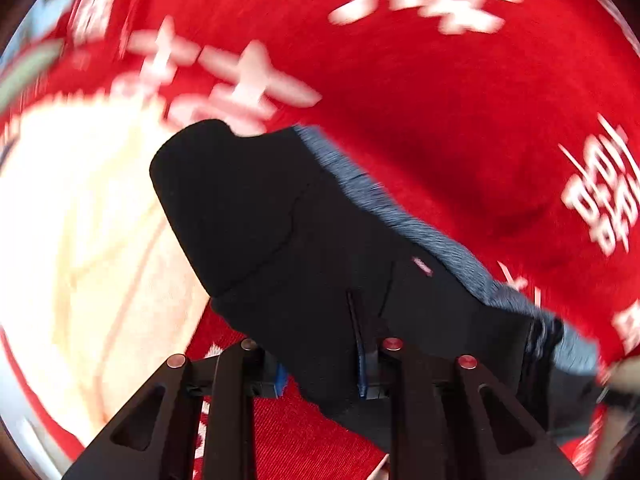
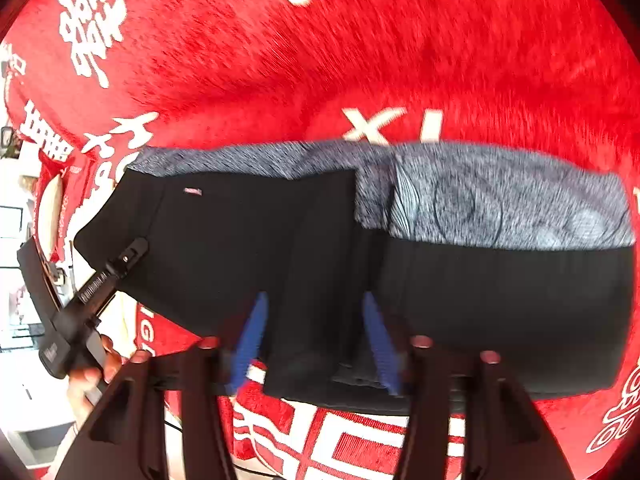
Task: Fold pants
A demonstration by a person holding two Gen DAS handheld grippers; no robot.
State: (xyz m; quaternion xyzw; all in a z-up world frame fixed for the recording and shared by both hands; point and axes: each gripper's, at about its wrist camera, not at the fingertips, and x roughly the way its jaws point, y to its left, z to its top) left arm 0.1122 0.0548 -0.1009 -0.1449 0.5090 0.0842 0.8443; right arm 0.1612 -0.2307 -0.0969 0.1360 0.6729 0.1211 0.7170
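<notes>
The black pants (image 2: 240,240) with a grey-blue patterned inner layer (image 2: 500,204) lie folded over on a red cloth with white characters (image 2: 360,60). My right gripper (image 2: 316,344) has its blue-padded fingers (image 2: 250,340) spread, with a fold of the black fabric lying between them. In the left wrist view the pants (image 1: 280,232) hang across the frame and my left gripper (image 1: 320,368) has the black fabric between its fingers. The left gripper also shows in the right wrist view (image 2: 132,252), its tip on the pants' left edge.
The red cloth (image 1: 440,100) covers the whole surface. A pale round patch (image 1: 80,240) lies at the left in the left wrist view. A hand (image 2: 92,380) holds the left gripper's handle. The room shows beyond the cloth's left edge (image 2: 24,320).
</notes>
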